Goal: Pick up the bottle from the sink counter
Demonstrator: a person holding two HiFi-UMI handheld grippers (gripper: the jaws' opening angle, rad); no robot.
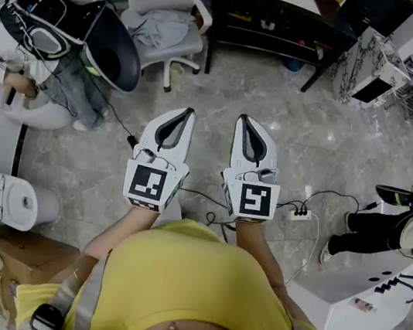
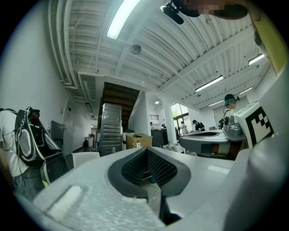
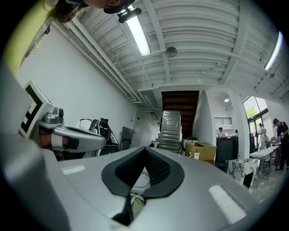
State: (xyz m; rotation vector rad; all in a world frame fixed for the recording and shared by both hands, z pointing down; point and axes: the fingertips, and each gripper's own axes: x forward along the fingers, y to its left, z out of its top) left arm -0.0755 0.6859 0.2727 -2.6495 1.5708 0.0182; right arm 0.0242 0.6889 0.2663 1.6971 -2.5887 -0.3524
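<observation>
Head view: the left gripper [image 1: 186, 111] and right gripper [image 1: 243, 119] are held side by side over the floor, well apart from the white counter [image 1: 341, 296] at lower right; whether any small item there is the bottle cannot be told. Left gripper view: the claw [image 2: 146, 151] is pressed together on nothing, with a cardboard box [image 2: 137, 140] far ahead. Right gripper view: the claw [image 3: 144, 151] is likewise pressed together and empty.

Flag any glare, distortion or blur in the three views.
Head view: even light, fisheye bending at the edges, faint glare on the floor. Left gripper view: dark round vignette, ceiling light strip blown out, nearest foreground soft. Right gripper view: same vignette, ceiling lamp and window overexposed.
</observation>
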